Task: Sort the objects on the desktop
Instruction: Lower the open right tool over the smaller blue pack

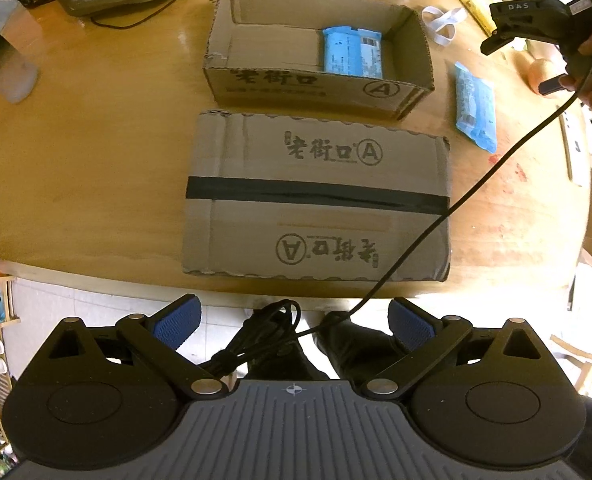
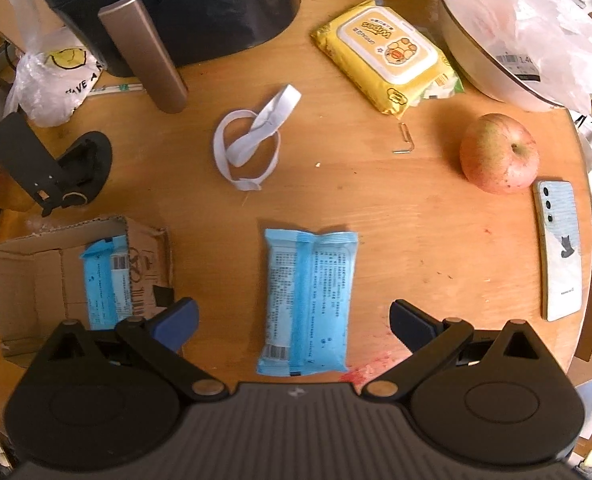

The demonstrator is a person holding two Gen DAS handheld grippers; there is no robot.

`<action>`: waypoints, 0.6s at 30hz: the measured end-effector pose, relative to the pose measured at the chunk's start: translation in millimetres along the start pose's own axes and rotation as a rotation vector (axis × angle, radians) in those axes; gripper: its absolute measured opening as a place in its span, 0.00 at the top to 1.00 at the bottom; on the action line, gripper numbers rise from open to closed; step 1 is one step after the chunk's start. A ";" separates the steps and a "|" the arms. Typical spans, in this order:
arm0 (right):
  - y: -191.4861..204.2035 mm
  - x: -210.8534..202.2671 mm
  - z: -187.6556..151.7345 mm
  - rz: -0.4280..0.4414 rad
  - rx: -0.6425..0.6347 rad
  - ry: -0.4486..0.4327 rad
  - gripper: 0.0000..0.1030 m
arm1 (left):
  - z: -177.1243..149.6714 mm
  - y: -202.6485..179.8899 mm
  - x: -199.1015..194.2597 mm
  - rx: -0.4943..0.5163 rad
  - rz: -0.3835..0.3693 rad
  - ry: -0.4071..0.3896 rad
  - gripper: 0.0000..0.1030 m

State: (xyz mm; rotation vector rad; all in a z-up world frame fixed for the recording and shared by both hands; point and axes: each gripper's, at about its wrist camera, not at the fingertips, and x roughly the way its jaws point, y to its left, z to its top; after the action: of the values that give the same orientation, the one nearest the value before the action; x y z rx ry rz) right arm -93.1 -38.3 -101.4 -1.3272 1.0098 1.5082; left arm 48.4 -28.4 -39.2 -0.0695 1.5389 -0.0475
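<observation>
Right wrist view: wide-open, empty right tool (image 2: 294,322) should straddle the flat blue plastic packet (image 2: 307,300) squarely, closing across its narrow width.

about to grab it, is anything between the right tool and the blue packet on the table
Nothing visible. The right tool is open with the blue packet lying flat between its fingers on bare wood. The white band and open box sit clear of it.

Your open box (image 1: 319,56) holds one blue packet (image 1: 351,54); another blue pack (image 1: 475,106) lies right of it.
</observation>
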 end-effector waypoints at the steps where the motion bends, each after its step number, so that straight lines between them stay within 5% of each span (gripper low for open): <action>1: -1.9 1.0 -1.7 -0.001 0.003 -0.001 0.00 | 0.5 -1.6 0.5 0.001 0.001 0.000 0.00; 18: -27.3 1.4 -0.4 -0.002 0.019 -0.008 0.00 | 1.5 -20.1 4.2 0.004 -0.001 0.002 0.00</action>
State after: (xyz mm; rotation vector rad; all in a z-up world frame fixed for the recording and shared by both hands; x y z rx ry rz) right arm -67.1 -30.5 -103.6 -1.3075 1.0147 1.4981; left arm 50.3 -48.8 -41.9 -0.0669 1.5412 -0.0520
